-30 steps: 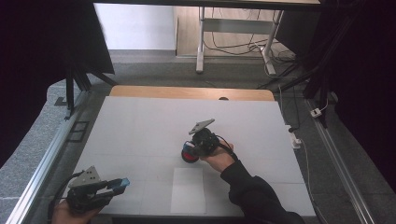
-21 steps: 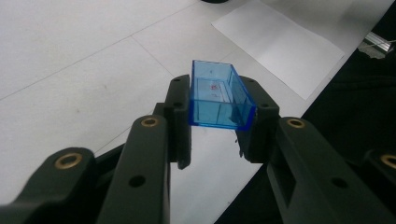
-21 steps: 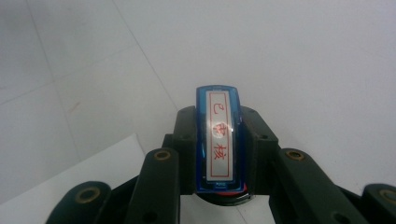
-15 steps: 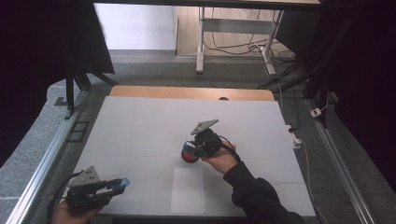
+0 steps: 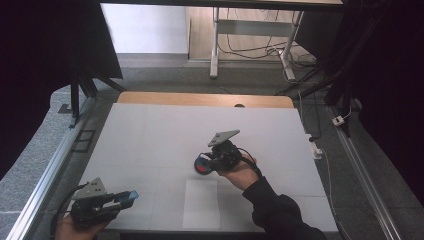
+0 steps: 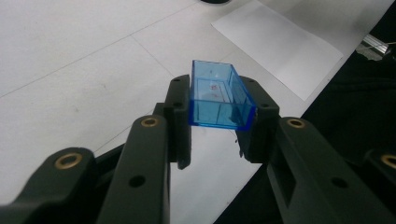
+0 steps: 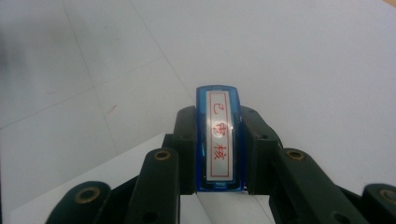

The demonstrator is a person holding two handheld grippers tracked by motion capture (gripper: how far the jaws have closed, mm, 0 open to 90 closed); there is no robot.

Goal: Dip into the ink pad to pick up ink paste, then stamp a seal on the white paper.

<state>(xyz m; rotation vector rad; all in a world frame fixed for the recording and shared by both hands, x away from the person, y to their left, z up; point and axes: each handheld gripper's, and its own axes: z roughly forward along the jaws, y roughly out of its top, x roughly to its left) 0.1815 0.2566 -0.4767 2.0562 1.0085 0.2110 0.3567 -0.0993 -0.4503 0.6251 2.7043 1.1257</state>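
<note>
From the high view, the left hand-held gripper (image 5: 127, 196) sits low at the near left corner of the bench (image 5: 150, 130), held in the person's left hand (image 5: 75, 229), which comes in from the near edge. It lies nearly level and points toward the right edge, with a small blue cap (image 5: 131, 195) between its jaw tips. The right hand-held gripper (image 5: 205, 161) is near the middle of the bench, held in the person's right hand (image 5: 235, 170); the dark-sleeved forearm runs from the near edge up and to the left, and the gripper points left. A round red and blue ink pad (image 5: 202, 165) lies on the bench just at its tip. A white sheet of paper (image 5: 201, 203) lies flat by the near edge, just in front of this gripper.

In the left gripper view, the left hand-held gripper (image 6: 219, 135) has its jaws closed to a narrow gap on the clear blue cap (image 6: 219, 100), a hollow rectangular shell held above the bench, with the sheet of paper (image 6: 285, 42) farther off.

In the right gripper view, the right hand-held gripper (image 7: 219, 154) clamps a narrow blue stamp (image 7: 218, 137) between its jaws, its white face with red characters turned up to the camera, above the white bench (image 7: 303, 60).
</note>
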